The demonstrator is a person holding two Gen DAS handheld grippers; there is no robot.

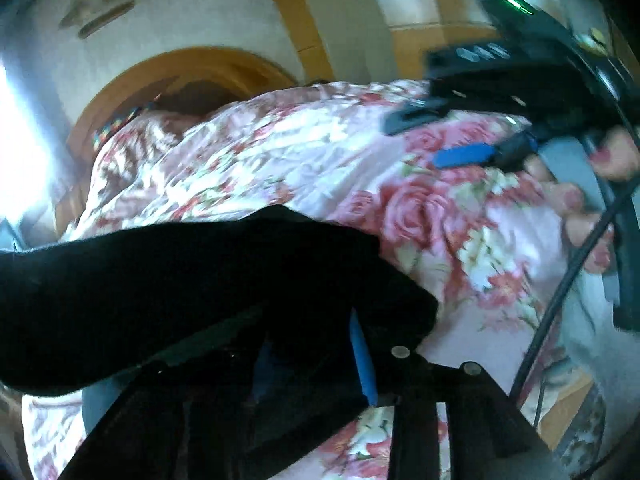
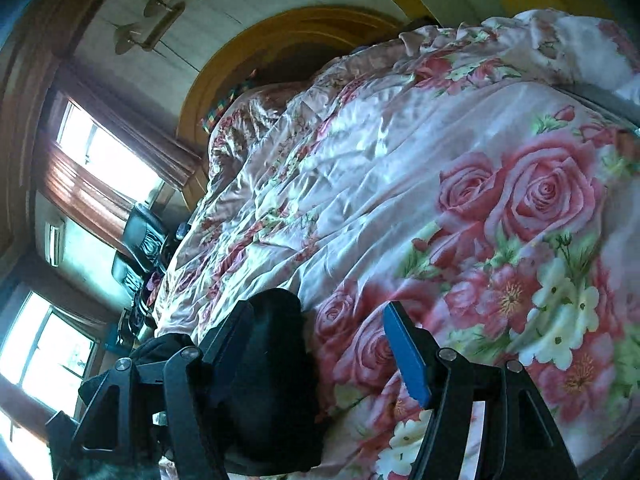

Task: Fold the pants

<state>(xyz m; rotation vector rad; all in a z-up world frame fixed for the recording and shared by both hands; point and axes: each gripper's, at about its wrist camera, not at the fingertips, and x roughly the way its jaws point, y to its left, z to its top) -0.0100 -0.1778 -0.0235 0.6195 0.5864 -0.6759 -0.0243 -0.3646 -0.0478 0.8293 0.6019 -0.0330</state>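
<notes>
Left claw (image 1: 320, 356), angled down over the bed (image 1: 460, 220), has black pants (image 1: 180, 272) between its part-open jaws; pad contact is hidden by dark cloth. Right claw (image 2: 320, 360) stands wide, pants (image 2: 272, 380) lying between its fingers on the floral bedspread, ungripped.

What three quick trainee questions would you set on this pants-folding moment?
1. True or false: the pants are white.
2. The quilt is printed with: A stripes, B roses, C dots?
3. Fill in: in the right wrist view, the right hand-held gripper stands ___.
Key: 1 false; 2 B; 3 open.
</notes>
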